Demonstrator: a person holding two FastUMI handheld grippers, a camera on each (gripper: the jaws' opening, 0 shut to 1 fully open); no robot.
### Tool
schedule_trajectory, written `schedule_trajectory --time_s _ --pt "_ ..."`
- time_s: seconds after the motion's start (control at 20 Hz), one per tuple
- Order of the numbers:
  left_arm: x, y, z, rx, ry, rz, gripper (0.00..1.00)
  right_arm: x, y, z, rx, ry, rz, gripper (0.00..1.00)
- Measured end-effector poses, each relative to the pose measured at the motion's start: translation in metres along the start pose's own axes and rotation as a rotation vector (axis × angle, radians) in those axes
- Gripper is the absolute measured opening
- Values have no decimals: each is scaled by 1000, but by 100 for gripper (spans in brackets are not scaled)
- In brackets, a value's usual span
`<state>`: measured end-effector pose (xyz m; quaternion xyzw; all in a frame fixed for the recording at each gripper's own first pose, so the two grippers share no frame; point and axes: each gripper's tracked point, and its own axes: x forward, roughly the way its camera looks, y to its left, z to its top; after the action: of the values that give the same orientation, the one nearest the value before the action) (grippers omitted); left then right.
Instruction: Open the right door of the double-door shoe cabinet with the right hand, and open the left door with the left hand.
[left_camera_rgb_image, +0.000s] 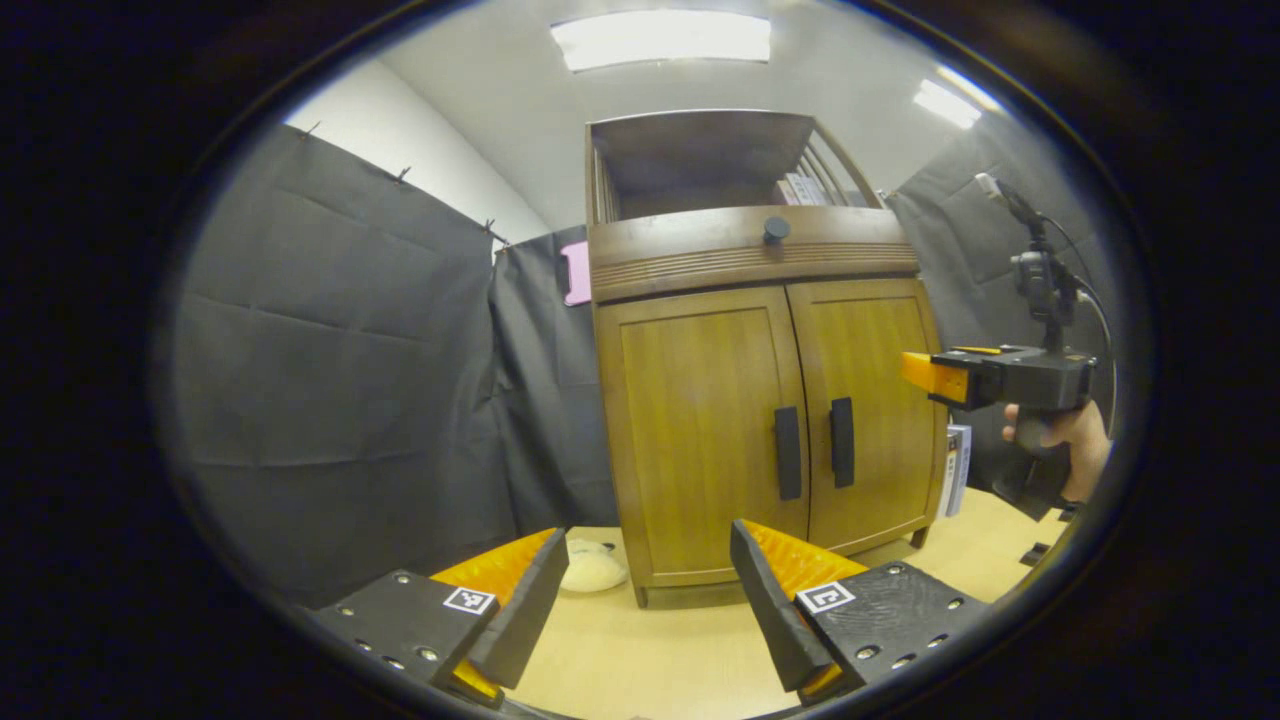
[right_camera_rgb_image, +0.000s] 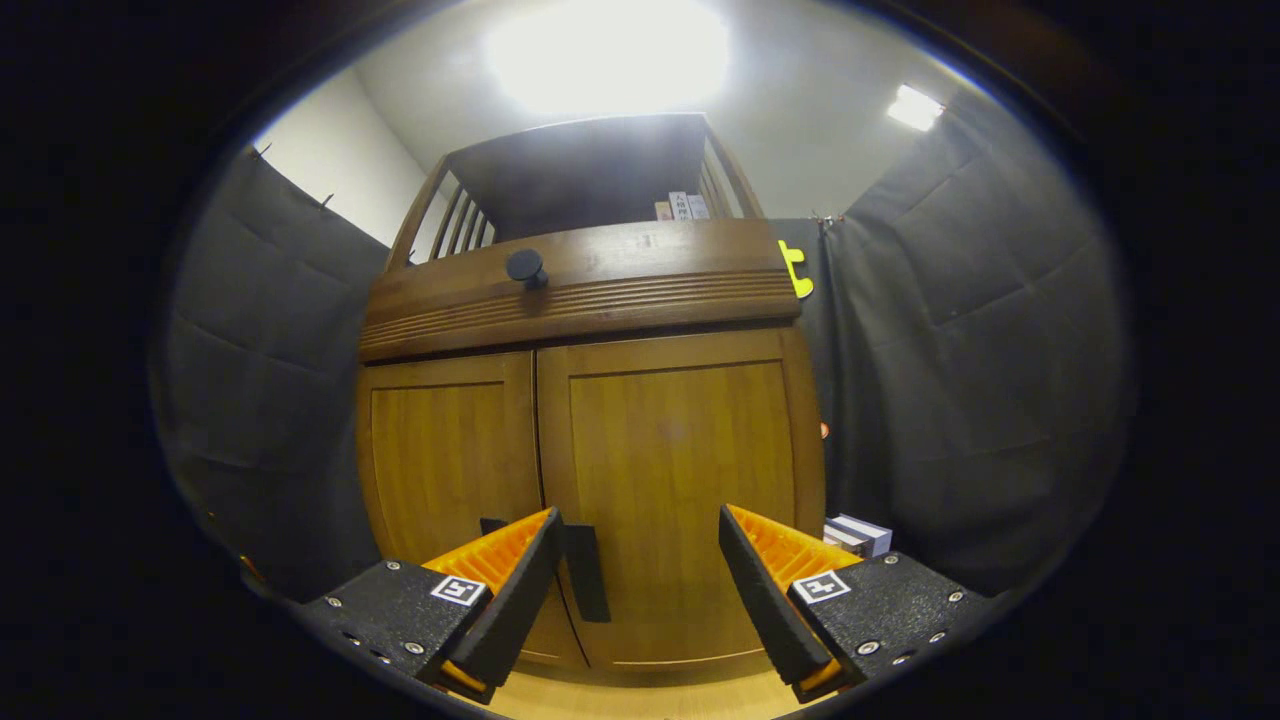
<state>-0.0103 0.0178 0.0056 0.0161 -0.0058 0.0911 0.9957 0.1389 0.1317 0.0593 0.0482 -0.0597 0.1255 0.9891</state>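
Note:
The wooden shoe cabinet (left_camera_rgb_image: 750, 260) stands ahead with both doors closed. In the left gripper view its left door (left_camera_rgb_image: 700, 440) and right door (left_camera_rgb_image: 875, 400) each carry a dark vertical handle, the left handle (left_camera_rgb_image: 788, 452) and the right handle (left_camera_rgb_image: 842, 441). My left gripper (left_camera_rgb_image: 645, 600) is open and empty, some way back from the cabinet. A hand (left_camera_rgb_image: 1070, 440) holds my right gripper (left_camera_rgb_image: 920, 372) level in front of the right door. In the right gripper view my right gripper (right_camera_rgb_image: 640, 590) is open close to the right door (right_camera_rgb_image: 670, 450), with that door's handle (right_camera_rgb_image: 585, 572) between the fingers' lines, untouched.
A round knob (left_camera_rgb_image: 776, 229) sits on the drawer above the doors, and an open shelf with books (left_camera_rgb_image: 800, 188) tops the cabinet. A white lump (left_camera_rgb_image: 592, 570) lies on the floor by the left foot. Books (right_camera_rgb_image: 855, 535) lean beside the right side. Cloth walls close in on both sides.

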Motion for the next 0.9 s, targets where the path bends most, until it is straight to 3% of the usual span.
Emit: schedule_trajectory --time_s 0.75,0.9 --pt "-9 10 -4 9 35 137 98 83 38 -66 36 146 73 93" --pt "-9 10 -9 4 47 158 98 93 47 -88 39 185 77 86"
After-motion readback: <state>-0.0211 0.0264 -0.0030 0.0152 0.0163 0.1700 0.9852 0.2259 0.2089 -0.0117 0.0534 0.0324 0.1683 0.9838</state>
